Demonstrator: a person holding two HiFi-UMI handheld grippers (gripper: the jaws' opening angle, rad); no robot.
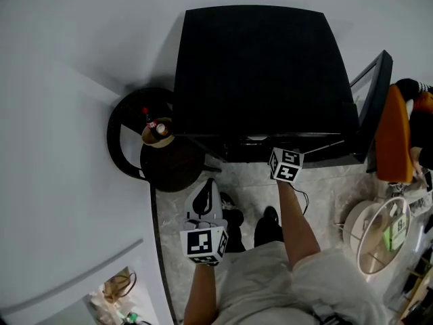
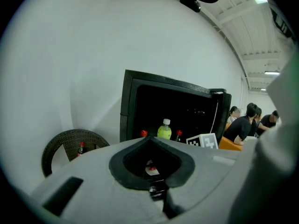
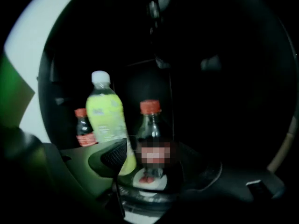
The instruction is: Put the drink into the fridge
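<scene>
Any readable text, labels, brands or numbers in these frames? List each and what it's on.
No legible text anywhere.
cola bottle: label unreadable.
green bottle: label print too blurred.
small red-label bottle: too small to read.
left marker cube and right marker cube: square patterns only, no characters.
</scene>
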